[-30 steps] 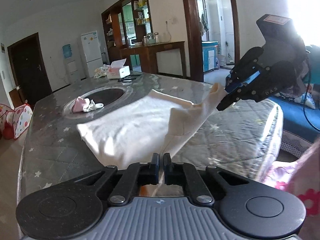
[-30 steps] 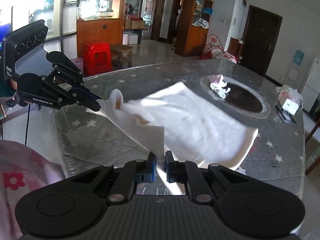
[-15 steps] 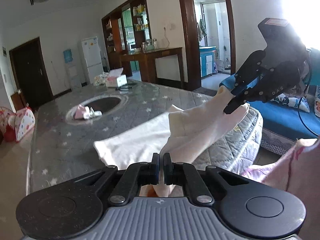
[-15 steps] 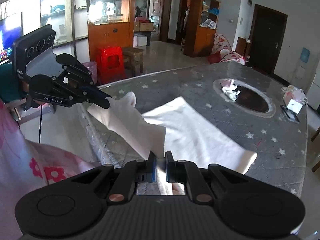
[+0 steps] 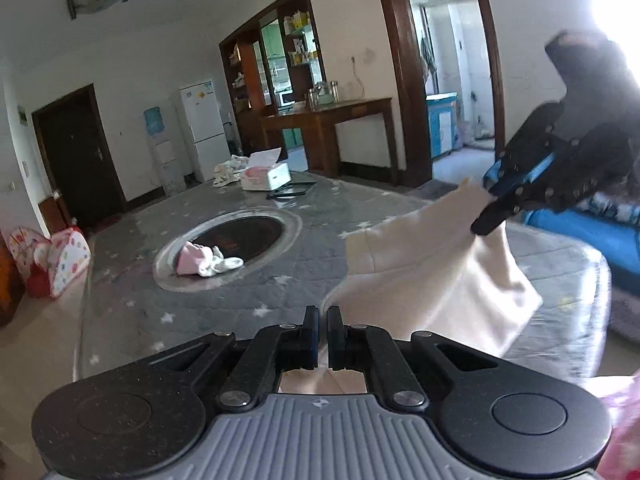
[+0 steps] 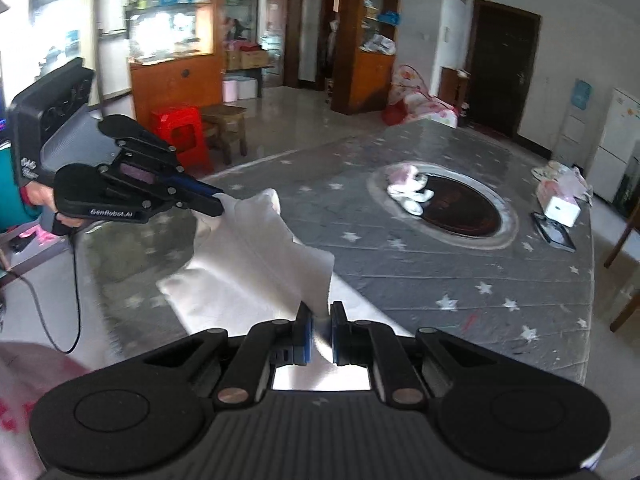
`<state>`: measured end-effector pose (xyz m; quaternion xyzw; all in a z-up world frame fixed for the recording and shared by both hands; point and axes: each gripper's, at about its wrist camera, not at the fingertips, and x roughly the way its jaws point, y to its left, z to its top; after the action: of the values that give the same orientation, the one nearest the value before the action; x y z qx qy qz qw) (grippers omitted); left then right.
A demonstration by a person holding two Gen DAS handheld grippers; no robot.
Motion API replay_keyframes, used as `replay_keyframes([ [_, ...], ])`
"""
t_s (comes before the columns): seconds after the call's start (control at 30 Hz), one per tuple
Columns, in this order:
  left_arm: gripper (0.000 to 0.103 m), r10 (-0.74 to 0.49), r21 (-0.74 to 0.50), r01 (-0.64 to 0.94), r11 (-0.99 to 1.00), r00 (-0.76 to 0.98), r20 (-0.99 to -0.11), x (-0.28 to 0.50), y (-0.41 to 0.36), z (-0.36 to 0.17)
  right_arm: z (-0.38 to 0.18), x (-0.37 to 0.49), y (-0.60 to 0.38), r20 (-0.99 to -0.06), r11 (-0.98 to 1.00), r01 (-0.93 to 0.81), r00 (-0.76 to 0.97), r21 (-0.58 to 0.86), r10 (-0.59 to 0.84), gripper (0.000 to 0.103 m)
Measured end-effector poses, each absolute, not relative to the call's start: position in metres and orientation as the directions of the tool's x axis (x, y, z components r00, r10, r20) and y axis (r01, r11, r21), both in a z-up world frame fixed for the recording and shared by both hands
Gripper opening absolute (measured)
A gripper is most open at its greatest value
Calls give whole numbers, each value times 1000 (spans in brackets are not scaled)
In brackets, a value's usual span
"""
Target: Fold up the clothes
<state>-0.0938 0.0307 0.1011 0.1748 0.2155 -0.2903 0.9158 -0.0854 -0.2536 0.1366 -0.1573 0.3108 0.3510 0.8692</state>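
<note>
Hanging now between both grips, cream garment (image 5: pixel 436 268) lifted almost wholly off the star-patterned worktop (image 5: pixel 224 300), where a second ago most of it lay spread flat; probably mid-fold, being carried clear for re-laying. Clamping one edge directly ahead, left hand-held gripper (image 5: pixel 323 334), jaws nearly closed on cloth. Pinching the opposite corner up and to its right, right hand-held gripper (image 6: pixel 319 334), likewise narrow on fabric. Lying farther ahead in the worktop's round recess, small pink-and-white bundle (image 5: pixel 202 263).
</note>
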Motion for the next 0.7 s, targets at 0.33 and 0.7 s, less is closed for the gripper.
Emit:
replay_keyframes([
  [0.33,5,-359,191,541,819,743,-565,-10,4,52,68,-5,-255,-699,804,-594,580,-13,418,8],
  [0.7,10,-278,184,472,862,745,-606,20,-13,18,31,19,-264,-693,897,-440,633,43,344,19],
])
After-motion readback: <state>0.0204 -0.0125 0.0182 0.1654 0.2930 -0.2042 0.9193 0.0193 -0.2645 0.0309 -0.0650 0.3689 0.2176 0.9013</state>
